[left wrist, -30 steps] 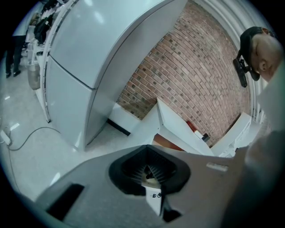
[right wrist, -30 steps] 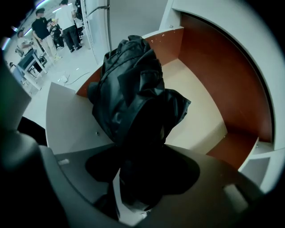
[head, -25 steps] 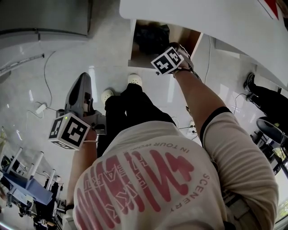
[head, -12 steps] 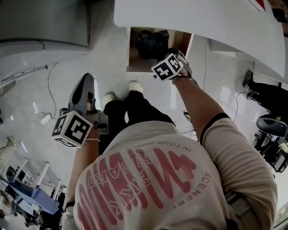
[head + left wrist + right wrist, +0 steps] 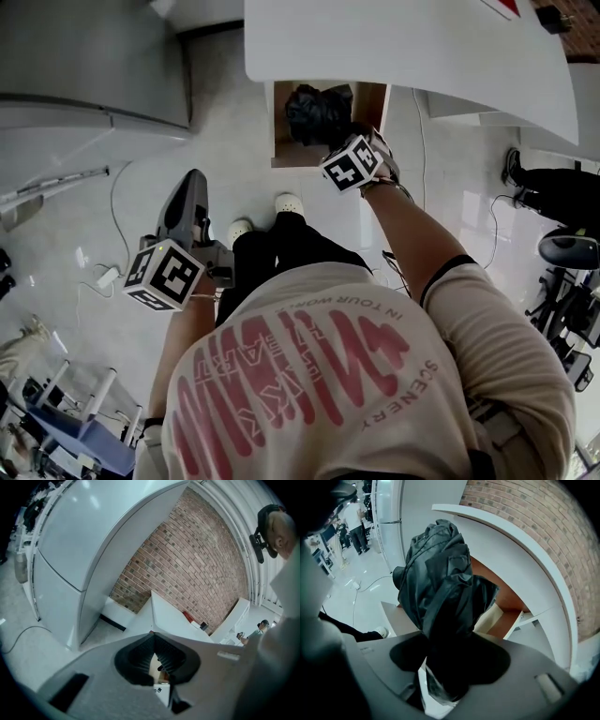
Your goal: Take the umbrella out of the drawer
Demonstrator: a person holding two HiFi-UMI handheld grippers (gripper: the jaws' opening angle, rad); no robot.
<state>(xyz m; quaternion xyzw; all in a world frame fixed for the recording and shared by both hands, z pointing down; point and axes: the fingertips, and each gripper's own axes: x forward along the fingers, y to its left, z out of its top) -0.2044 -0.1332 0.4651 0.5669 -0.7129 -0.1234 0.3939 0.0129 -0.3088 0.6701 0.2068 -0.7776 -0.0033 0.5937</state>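
Note:
The black folded umbrella [image 5: 314, 108] hangs over the open wooden drawer [image 5: 279, 127] beneath the white desk. My right gripper [image 5: 342, 141] is shut on its lower end, marker cube on top. In the right gripper view the crumpled umbrella [image 5: 440, 583] fills the space between the jaws of the right gripper [image 5: 445, 667], with the drawer [image 5: 506, 611] behind it. My left gripper [image 5: 194, 178] is held out at the left above the floor, away from the drawer. In its own view the left gripper [image 5: 153, 637] has its pads together at the tips with nothing between them.
The white desk top [image 5: 403, 47] overhangs the drawer. A tall grey cabinet [image 5: 84, 56] stands at the left, with a cable [image 5: 112, 206] on the floor. My white shoes [image 5: 286, 202] are just before the drawer. Another person [image 5: 553, 192] sits at the right.
My right gripper has risen with the umbrella, which now shows higher over the drawer. The left gripper has come up a little.

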